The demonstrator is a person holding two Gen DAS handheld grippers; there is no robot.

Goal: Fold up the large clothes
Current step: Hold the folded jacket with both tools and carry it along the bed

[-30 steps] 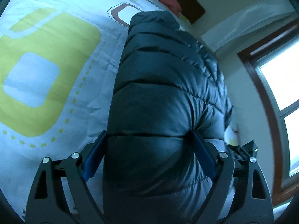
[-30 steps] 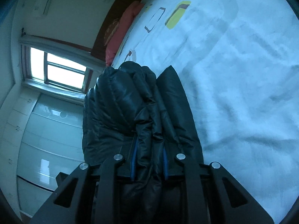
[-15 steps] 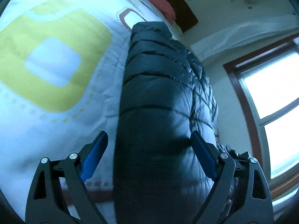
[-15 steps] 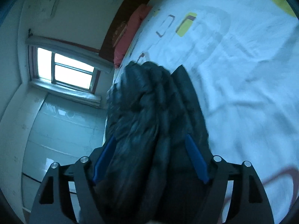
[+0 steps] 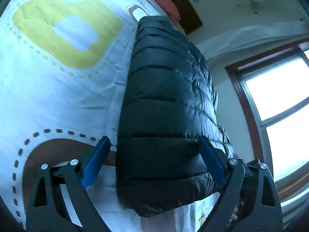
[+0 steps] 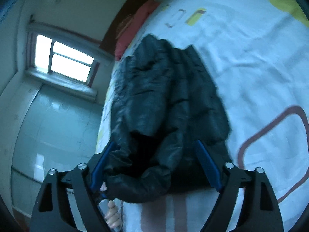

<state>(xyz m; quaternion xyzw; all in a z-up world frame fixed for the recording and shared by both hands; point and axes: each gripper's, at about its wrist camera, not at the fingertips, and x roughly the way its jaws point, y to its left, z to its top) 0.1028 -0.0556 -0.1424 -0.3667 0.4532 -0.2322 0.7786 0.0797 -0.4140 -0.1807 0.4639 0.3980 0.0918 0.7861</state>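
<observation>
Left wrist view: bedroom with a bright window (image 5: 280,100) at right, a bed (image 5: 48,96) under a white cover printed with yellow and brown rounded squares, red pillows (image 5: 166,2) at the far end. Black quilted down jacket (image 5: 166,104), folded into a long narrow bundle, lying lengthwise on the bed along the window-side edge, near end just ahead of the left claw (image 5: 154,166). Left claw spread wide, blue pads (image 5: 96,162) either side of the bundle; left pad clear of the fabric, right pad close against it without visible pinch. Glossy shell, probably slippery; puffed baffles, likely light, soft and springy, prone to re-expanding once released.

Right wrist view: same bed (image 6: 251,67), window (image 6: 65,61) and pale wardrobe doors (image 6: 54,135) at left. Same jacket (image 6: 164,106) seen from its looser side, creased layers and a rolled edge sagging toward the right claw (image 6: 156,164). Right claw parted but closing, jacket between the pads, no firm pinch evident. Fingers of a person's hand (image 6: 113,214) visible below the left pad. Best hold judged at stacked edges or seam lines, through all layers, not on a single slick baffle.
</observation>
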